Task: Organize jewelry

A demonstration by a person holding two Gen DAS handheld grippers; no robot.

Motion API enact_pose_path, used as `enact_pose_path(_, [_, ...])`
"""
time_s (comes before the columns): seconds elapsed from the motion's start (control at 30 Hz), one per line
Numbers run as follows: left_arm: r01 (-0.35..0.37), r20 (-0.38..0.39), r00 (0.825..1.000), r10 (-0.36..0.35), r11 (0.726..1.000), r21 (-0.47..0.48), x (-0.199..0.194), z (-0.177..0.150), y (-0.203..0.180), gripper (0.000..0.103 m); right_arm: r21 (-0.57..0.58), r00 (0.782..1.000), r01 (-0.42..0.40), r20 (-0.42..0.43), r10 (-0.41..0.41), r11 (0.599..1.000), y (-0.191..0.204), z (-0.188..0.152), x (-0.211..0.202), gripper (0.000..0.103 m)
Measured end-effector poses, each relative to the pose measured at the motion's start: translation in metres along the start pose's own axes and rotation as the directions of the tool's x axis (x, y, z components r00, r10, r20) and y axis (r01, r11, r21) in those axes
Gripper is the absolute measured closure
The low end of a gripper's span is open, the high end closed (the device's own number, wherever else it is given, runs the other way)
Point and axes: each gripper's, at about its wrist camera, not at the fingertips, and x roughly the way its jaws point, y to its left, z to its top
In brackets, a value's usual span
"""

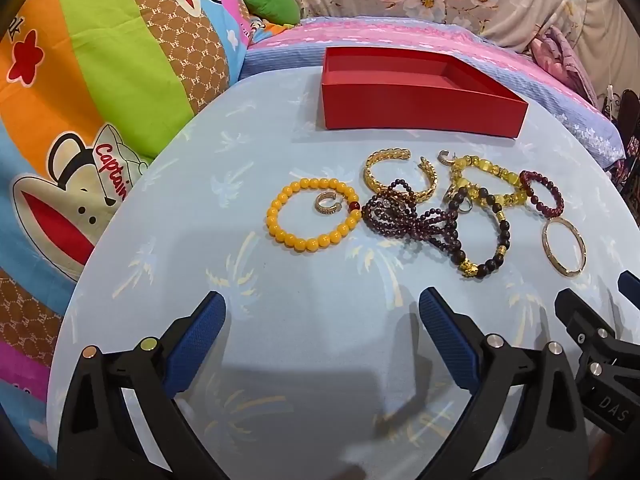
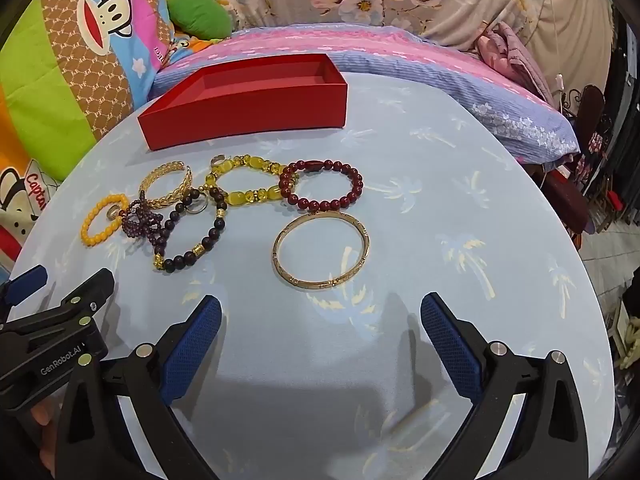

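An empty red box (image 1: 416, 110) (image 2: 248, 108) stands at the back of the light-blue table. In front of it lie several bracelets: a yellow bead bracelet (image 1: 280, 232) (image 2: 90, 236) with a small ring (image 1: 329, 203) inside it, a gold cuff (image 1: 374, 174) (image 2: 176, 190), a dark purple bead strand (image 1: 404, 220) (image 2: 140, 220), a black bead bracelet (image 1: 502, 240) (image 2: 212, 236), a yellow stone bracelet (image 1: 496, 196) (image 2: 256, 194), a dark red bead bracelet (image 1: 554, 210) (image 2: 356, 188) and a thin gold bangle (image 1: 580, 256) (image 2: 362, 256). My left gripper (image 1: 322, 312) and right gripper (image 2: 320, 316) are open and empty, near the front.
The table (image 1: 304, 320) (image 2: 460, 208) sits on a bed with a pink and blue cover (image 1: 280, 44) (image 2: 400, 56). A cartoon-print pillow (image 1: 80, 80) lies at the left. The right gripper shows at the left wrist view's right edge (image 1: 588, 320).
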Motion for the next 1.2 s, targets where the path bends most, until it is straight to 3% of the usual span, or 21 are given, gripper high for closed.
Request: enact_pose_path(1.2, [-0.002, 0.010, 1.000, 0.002, 1.000, 0.003, -0.0026, 0.0007, 0.0014, 0.012, 0.004, 1.000, 0.002, 0.005, -0.002, 1.000, -0.0002, 0.0002, -0.0005, 0.007])
